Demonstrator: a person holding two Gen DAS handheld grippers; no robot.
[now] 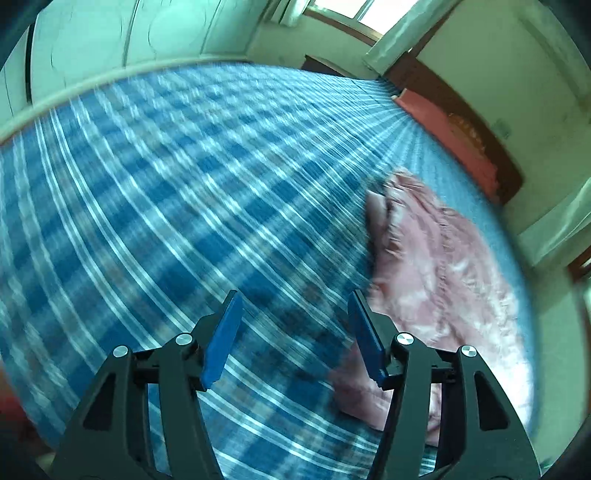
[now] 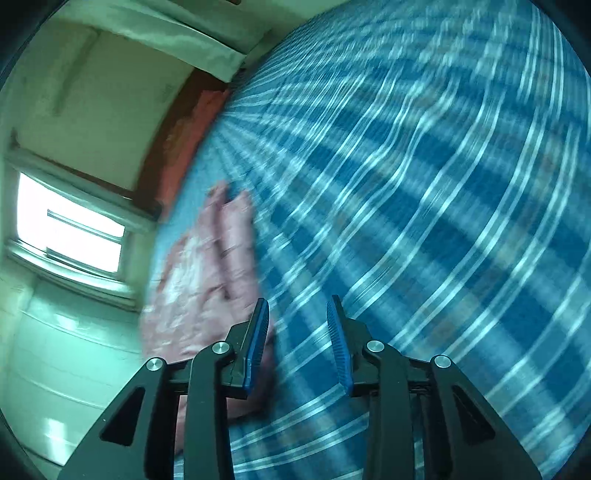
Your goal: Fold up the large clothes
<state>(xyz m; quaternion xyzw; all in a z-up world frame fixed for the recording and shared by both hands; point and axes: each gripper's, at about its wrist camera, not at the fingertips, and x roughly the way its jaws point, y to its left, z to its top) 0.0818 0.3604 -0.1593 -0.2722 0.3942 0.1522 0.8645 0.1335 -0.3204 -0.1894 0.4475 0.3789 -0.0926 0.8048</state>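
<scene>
A pink garment lies crumpled on the blue and white checked bed cover, to the right of my left gripper. That gripper hangs open over the bare cover, and nothing sits between its blue pads. In the right wrist view the same pink garment lies to the left of my right gripper. This gripper is open too, with a narrower gap and only the checked cover showing through it. Its left finger overlaps the garment's edge in the picture. Both views are blurred by motion.
A red-brown headboard with a red cloth along it borders the bed on the garment's far side. White wardrobe doors stand beyond the bed's far edge. A bright window is set in the wall near the garment's end.
</scene>
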